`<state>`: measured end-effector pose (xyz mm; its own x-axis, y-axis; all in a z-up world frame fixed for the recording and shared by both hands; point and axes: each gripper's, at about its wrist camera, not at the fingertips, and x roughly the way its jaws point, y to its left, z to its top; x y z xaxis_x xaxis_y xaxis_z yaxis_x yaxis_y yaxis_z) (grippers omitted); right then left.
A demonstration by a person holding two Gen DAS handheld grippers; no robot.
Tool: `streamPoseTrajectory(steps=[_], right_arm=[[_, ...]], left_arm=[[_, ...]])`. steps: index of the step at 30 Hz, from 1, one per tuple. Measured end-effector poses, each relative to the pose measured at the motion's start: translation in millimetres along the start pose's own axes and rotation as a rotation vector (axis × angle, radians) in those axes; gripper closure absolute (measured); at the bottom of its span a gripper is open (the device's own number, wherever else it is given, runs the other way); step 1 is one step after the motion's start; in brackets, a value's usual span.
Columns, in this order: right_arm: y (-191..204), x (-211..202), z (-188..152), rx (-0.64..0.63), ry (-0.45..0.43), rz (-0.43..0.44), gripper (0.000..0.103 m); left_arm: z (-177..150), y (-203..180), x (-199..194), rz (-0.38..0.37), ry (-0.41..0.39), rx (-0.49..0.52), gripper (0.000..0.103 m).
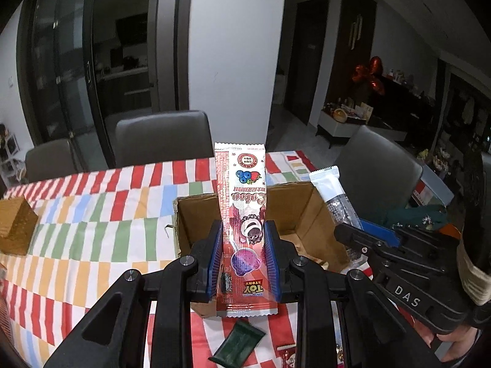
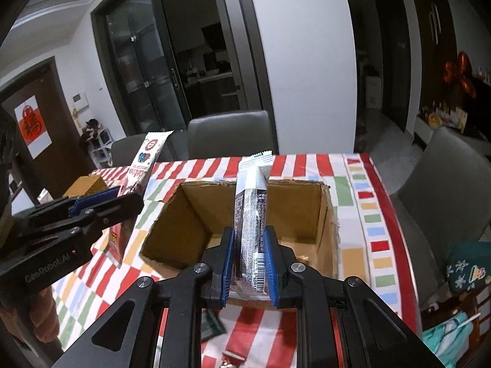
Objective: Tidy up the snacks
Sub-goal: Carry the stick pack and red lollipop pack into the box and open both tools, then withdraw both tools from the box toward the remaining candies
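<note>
So the whole thing sits on a table with a striped red, white and pastel tablecloth [image 1: 92, 214], three grey chairs [image 1: 162, 135] around it. In the middle there's one open cardboard box [image 2: 196, 214], mostly bare inside, just a bit of some wrapper showing at the bottom, can't tell what. Both grippers hover side by side over the near edge of the box, pointing forward. The left gripper [image 1: 243, 257] is clamped on a long red Toy Story snack packet [image 1: 245, 214] with berries printed on it, held upright and gripped around its lower half. The right gripper [image 2: 248, 260] is pinched tight on a slimmer silver-and-black snack stick [image 2: 250, 214], also standing upright over the box. One small dark green packet [image 1: 239, 345] lies flat on the cloth in front of the box.
</note>
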<state>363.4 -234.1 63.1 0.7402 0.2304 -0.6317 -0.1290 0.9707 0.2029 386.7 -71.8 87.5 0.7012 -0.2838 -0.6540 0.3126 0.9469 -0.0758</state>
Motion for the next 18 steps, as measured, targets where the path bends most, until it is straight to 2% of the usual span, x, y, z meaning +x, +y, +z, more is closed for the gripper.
streamPoseTrajectory(steps=[2,6,7,9,10,11,12,18], right_arm=[[-6.0,10.9,3.9,0.047,0.026,0.031,0.083],[-8.9,27.0,8.4,0.067,0.043,0.021,0.083],[-9.3,29.4,8.2,0.068,0.043,0.016,0.082],[-9.6,36.1,9.4,0.073,0.053,0.01,0.081],[-9.8,36.8,9.6,0.078,0.055,0.009,0.077],[-11.4,37.5,8.9,0.085,0.056,0.006,0.065],[-12.7,36.0,7.3,0.086,0.051,-0.004,0.061],[-8.8,8.8,-10.3,0.019,0.023,-0.059,0.061]], left_arm=[[1.7,3.2,11.5,0.015,0.027,-0.021,0.076],[2.1,1.7,28.6,0.039,0.059,-0.02,0.073],[3.1,-0.2,31.4,0.05,0.066,-0.018,0.07],[2.7,-0.3,35.8,0.088,0.079,-0.016,0.053],[0.9,0.0,34.6,0.101,0.074,-0.018,0.052],[0.1,-1.1,31.9,0.107,0.071,-0.021,0.051],[-3.0,-0.6,28.5,0.111,0.068,-0.019,0.051],[-24.6,-9.6,-1.4,0.116,0.037,0.021,0.043]])
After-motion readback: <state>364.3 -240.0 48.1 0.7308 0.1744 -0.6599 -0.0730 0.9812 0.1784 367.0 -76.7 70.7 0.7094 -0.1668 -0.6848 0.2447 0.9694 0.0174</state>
